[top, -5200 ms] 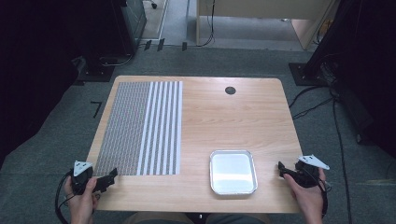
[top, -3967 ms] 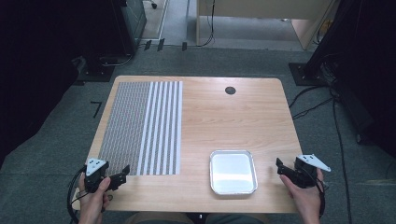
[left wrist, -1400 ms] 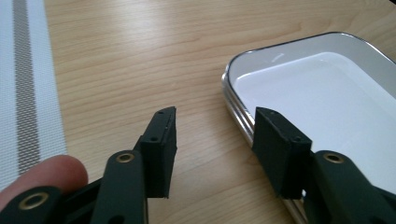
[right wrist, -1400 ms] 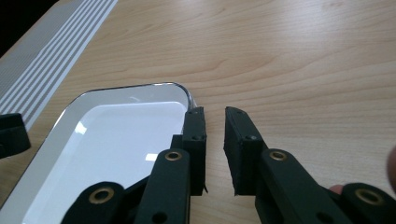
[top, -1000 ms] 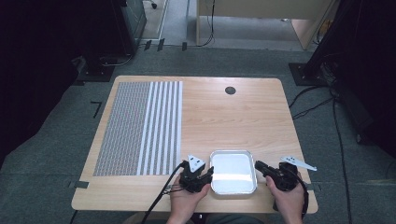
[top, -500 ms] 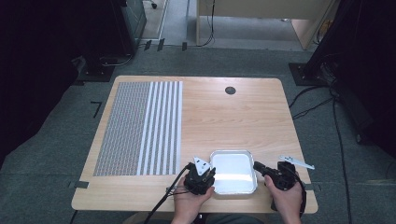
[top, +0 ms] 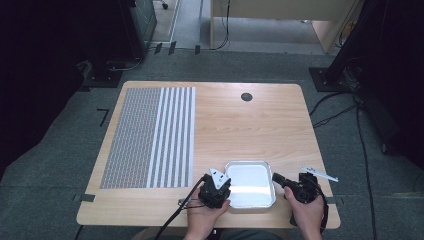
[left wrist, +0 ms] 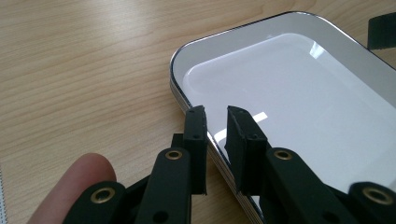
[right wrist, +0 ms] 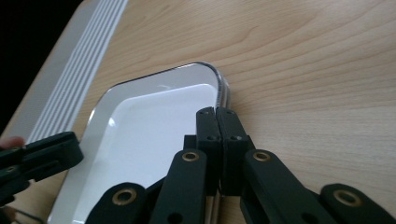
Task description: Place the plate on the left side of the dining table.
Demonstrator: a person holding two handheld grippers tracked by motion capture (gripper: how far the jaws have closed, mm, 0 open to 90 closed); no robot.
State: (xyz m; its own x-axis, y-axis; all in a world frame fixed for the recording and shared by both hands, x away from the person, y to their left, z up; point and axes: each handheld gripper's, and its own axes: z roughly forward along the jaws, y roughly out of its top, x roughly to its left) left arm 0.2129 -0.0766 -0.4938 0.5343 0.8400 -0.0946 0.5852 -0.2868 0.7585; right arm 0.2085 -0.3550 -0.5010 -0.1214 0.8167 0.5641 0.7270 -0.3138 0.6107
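A shallow metal tray [top: 248, 163] lies near the table's front edge. My left gripper [top: 226, 183] is at its left rim. In the left gripper view the jaws [left wrist: 217, 112] stand astride the rim of the tray [left wrist: 261, 21], one outside and one inside. They have just been closing, and a narrow gap still shows between the pads. My right gripper [top: 276, 179] is at the right rim. In the right gripper view its pads [right wrist: 216, 111] meet, with the rim of the tray [right wrist: 154, 74] running into the seam.
A grey and white striped mat [top: 147, 137] covers the table's left part. A black round cap [top: 246, 96] sits at the far middle. The left gripper [right wrist: 42, 156] shows across the tray in the right gripper view. Cables trail on the floor.
The left hand has come from the front left corner to the tray's left rim. The right hand has moved in to the right rim. In the last second the left gripper edged further onto the rim.
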